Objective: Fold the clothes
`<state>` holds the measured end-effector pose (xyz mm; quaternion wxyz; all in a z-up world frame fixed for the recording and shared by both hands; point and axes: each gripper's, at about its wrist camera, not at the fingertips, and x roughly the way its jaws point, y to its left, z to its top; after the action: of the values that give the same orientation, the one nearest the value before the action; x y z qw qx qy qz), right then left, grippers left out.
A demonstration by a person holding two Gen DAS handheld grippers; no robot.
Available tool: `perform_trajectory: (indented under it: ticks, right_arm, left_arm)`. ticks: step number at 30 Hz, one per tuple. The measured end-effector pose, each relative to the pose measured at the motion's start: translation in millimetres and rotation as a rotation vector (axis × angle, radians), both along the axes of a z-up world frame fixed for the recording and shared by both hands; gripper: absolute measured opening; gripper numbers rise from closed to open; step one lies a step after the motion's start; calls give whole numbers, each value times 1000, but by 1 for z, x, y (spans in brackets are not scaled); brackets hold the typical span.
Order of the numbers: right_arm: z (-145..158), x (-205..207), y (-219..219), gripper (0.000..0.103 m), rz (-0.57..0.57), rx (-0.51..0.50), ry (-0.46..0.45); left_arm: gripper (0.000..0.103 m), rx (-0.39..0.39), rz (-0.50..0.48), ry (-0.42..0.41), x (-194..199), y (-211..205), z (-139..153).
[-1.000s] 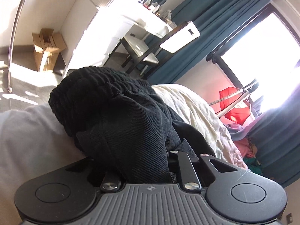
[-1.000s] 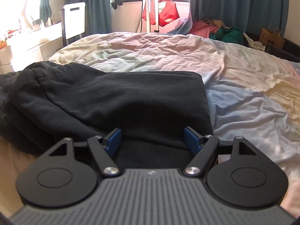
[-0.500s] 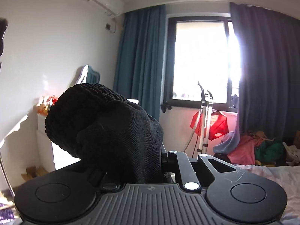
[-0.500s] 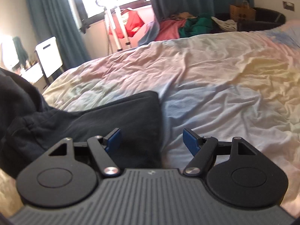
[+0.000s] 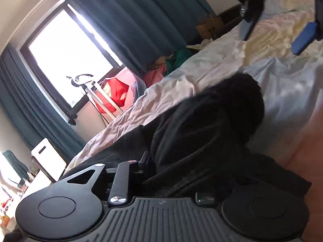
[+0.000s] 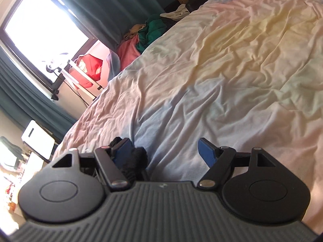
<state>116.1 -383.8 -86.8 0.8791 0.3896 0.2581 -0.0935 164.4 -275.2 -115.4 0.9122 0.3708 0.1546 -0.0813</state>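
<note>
A: Biggest first?
B: One bed (image 6: 232, 64), rumpled pastel sheet. On it one black garment (image 5: 212, 125), ribbed cuff end toward the middle, bunched, lying by the near edge.
A: Progress?
B: Mid-fold, I'd judge. A gathered end sits in my left claw (image 5: 173, 173); the fabric hides the jaws, which look clamped on it. It's doubled over but lumpy, not a flat stack. Flattening and squaring appear left.
A: Other claw?
B: My right claw (image 6: 167, 151) is wide apart over the sheet, holding nothing; a bit of black cloth shows beside one blue pad.
A: Counts?
B: Two claws, one garment, one bed.
</note>
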Motion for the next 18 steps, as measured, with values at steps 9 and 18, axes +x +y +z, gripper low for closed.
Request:
perform_trajectory:
  ticks: [9, 18]
  right_arm:
    - [-8, 10, 20, 78, 152, 156, -96]
    - [-35, 22, 40, 80, 234, 337, -42]
  left_arm:
    - [90, -21, -114, 75, -16, 98, 31]
    - [82, 50, -158, 70, -48, 173, 28]
